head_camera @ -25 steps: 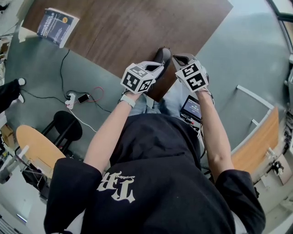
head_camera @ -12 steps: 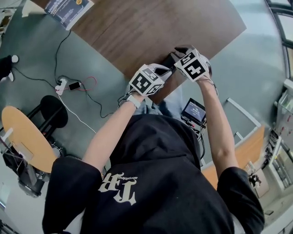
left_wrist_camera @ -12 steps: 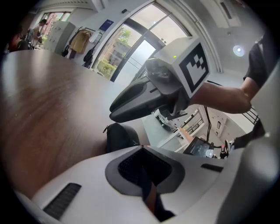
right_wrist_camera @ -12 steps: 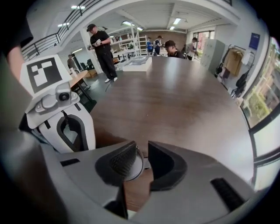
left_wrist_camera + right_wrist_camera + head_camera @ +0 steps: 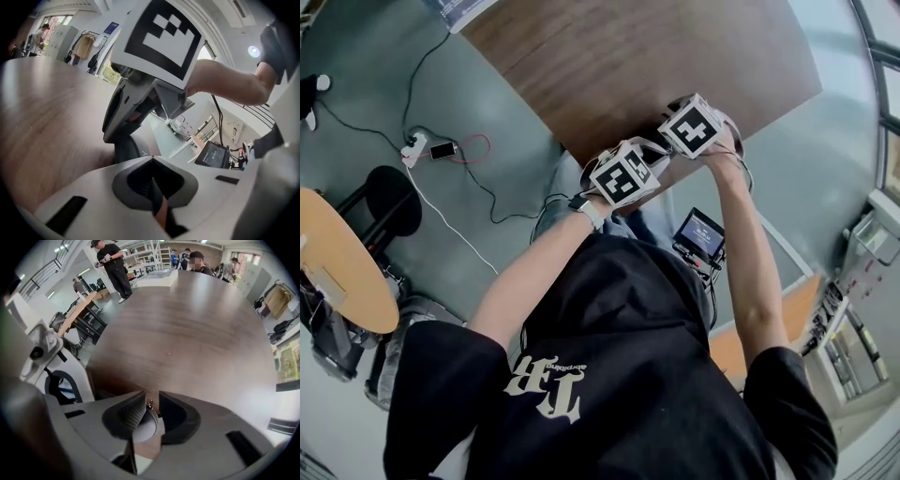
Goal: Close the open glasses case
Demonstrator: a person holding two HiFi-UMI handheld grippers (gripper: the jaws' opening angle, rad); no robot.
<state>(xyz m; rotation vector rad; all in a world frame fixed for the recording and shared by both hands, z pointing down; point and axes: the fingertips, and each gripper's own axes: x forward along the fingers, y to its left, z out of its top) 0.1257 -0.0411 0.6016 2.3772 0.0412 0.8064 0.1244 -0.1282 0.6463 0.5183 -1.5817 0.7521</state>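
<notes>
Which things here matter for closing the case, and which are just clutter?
Job: glasses case, right claw closed on it, left claw, shut.
Lying about: booklet, power strip, phone, stool, small screen.

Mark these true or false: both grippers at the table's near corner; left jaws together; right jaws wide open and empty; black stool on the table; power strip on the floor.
1. The left gripper and right gripper are at the near corner of the wooden table. True.
2. The left gripper's jaws are together. True.
3. The right gripper's jaws are wide open and empty. False: they are nearly together, pinching what looks like a thin edge of the glasses case.
4. The black stool is on the table. False: it stands on the floor.
5. A power strip lies on the floor. True.
</notes>
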